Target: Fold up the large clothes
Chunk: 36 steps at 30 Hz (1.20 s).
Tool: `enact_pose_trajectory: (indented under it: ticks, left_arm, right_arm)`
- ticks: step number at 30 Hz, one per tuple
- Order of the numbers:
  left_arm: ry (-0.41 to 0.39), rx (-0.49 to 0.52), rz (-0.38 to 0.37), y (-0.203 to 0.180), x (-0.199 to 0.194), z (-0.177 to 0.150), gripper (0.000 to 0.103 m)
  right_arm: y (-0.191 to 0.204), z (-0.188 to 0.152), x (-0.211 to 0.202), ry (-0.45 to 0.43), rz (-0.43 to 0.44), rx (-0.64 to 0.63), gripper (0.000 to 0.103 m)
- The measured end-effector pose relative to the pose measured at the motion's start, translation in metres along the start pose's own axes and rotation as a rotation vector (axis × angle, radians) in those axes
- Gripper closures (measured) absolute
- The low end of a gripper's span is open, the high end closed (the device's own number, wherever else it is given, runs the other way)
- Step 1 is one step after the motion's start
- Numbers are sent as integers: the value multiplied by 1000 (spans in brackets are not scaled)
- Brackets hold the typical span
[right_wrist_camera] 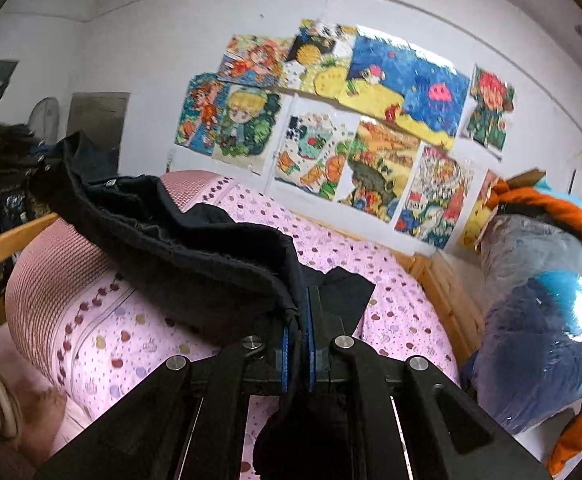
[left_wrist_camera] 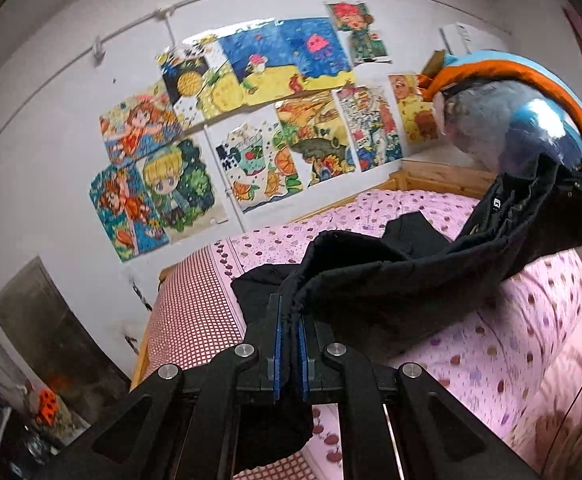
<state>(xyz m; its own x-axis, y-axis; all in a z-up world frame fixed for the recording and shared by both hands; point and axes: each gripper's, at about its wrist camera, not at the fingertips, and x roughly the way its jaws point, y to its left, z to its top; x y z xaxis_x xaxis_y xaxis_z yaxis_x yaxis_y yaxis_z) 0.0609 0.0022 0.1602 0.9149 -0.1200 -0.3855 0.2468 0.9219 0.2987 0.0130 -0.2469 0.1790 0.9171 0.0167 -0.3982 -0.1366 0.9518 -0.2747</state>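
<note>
Black garment (left_wrist_camera: 391, 280) hangs stretched above the bed (left_wrist_camera: 491, 344), one end clamped in the left gripper (left_wrist_camera: 290, 320) fingers, the other in the right gripper (right_wrist_camera: 297, 320) fingers. Thin pinches on a bunched hem could slip, dropping it crumpled onto the bed. Its lower part, trailing on the bed, is hard to make out.
</note>
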Motion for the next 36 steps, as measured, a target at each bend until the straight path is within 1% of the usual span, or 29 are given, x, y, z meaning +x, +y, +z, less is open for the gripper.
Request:
enact_pose_trajectory:
  ticks: [4,9,15,19,24,28,30,34,36]
  left_arm:
    - [-10,-9,28,2,23,16,96]
    - [-14,-36,50,7,50,31,96]
    - [-5,-54,94,14,96,48,96]
    - [-14,-95,137,16,136,55,96]
    - [-31,-134,189,14,187,56,96]
    - [-21,-121,225,11,226,53,96]
    - [-18,-137,219,13,240,53,96]
    - [-8,-218,191,18,267,51,96]
    - [-6,-213,197,16,282,46,96]
  right_arm:
    - [-15,23,32,38,-14,72,97]
    - [-28,44,77,58,-35,129,97]
    - [-22,59,123,30,-77,65,97]
    - [-22,71,154,21,-96,77,97]
    - [-22,76,204,37,-137,60,97]
    - [-22,79,237,45,-145,68,97]
    - [-23,78,253,34,-145,82,97]
    - [-21,68,280,21,-155,87,97]
    - [-18,62,294,25,-169,59,97]
